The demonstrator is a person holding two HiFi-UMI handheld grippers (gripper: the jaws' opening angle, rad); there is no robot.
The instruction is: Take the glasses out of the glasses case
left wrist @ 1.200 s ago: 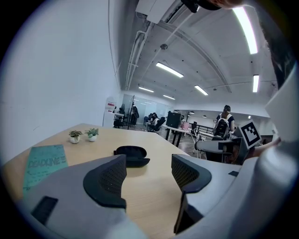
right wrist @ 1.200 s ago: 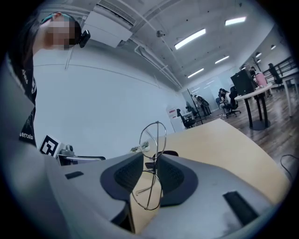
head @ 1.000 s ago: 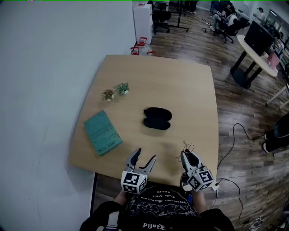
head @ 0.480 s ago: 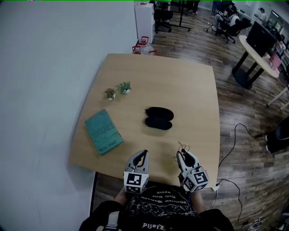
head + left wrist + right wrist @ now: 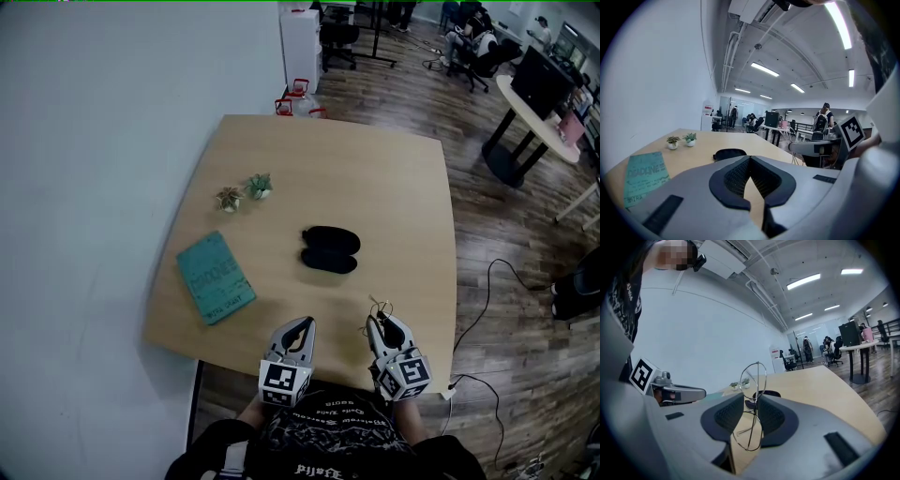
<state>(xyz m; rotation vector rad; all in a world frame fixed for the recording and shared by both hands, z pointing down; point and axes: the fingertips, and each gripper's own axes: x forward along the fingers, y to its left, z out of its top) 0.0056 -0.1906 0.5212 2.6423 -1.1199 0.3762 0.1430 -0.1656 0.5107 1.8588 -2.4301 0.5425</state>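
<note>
The black glasses case (image 5: 329, 248) lies open near the middle of the tan table (image 5: 375, 187); it also shows as a dark low shape (image 5: 729, 153) in the left gripper view. The thin wire-framed glasses (image 5: 757, 376) stand between the jaws of my right gripper (image 5: 750, 401), which is shut on them. Seen from the head, this gripper (image 5: 382, 321) hovers at the near table edge with the glasses (image 5: 380, 306) sticking out in front. My left gripper (image 5: 305, 324) is beside it on the left. Its jaws have just been closing and now meet with nothing between them (image 5: 749, 160).
A teal booklet (image 5: 215, 277) lies at the table's left side, with two small potted plants (image 5: 243, 192) beyond it. A white wall runs along the left. Desks, chairs and people stand far off in the room, and a cable (image 5: 487, 309) trails on the wooden floor at the right.
The left gripper's jaws went from wide open to fully closed, empty. The right gripper kept its hold on the glasses and barely moved.
</note>
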